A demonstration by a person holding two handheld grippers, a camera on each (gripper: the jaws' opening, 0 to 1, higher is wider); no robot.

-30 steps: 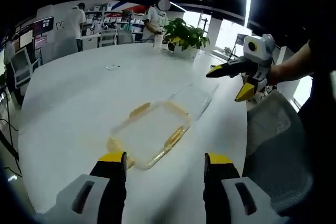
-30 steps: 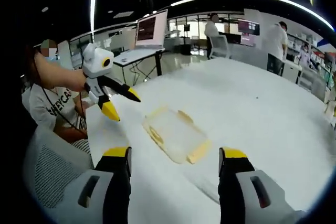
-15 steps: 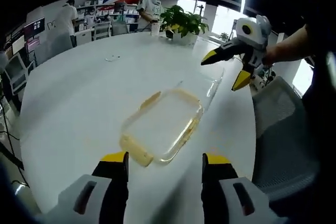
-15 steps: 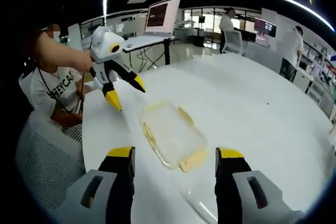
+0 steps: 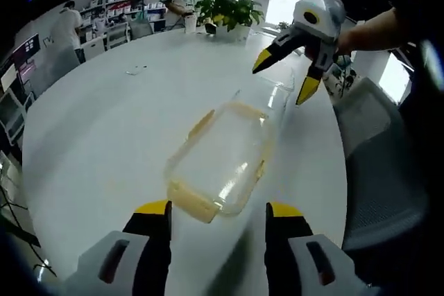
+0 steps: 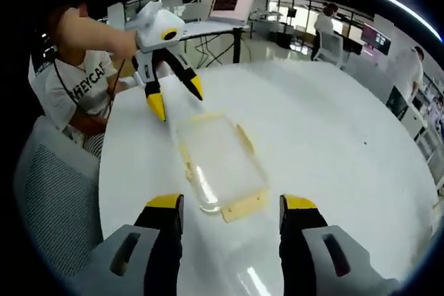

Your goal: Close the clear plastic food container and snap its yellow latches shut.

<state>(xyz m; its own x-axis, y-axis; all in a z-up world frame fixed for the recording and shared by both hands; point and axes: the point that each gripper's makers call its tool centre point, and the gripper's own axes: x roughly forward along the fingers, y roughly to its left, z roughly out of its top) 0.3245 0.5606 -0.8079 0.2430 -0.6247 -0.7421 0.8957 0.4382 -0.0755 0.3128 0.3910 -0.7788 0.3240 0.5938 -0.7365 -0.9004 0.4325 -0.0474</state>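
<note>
A clear plastic container (image 5: 220, 161) with yellow latches (image 5: 191, 202) lies open on the white round table (image 5: 97, 136). Its clear lid (image 5: 275, 96) rests flat against the far end. My left gripper (image 5: 218, 211) is open just short of the near latch, with nothing between its jaws. My right gripper (image 5: 283, 80) is open too and hovers over the lid. In the right gripper view, the container (image 6: 218, 152) sits ahead of the right gripper (image 6: 232, 204). The left gripper (image 6: 176, 98) hangs open over its far end.
A grey mesh chair (image 5: 381, 164) stands at the table's edge, and is seen again as the chair (image 6: 48, 199). A seated person (image 6: 80, 77) is close by. A potted plant (image 5: 225, 10) and a small object (image 5: 135, 69) sit on the far side of the table. People stand beyond.
Both grippers have come closer to the container, which now looks larger in both views. The right gripper has dropped nearer the lid. The container itself has stayed put.
</note>
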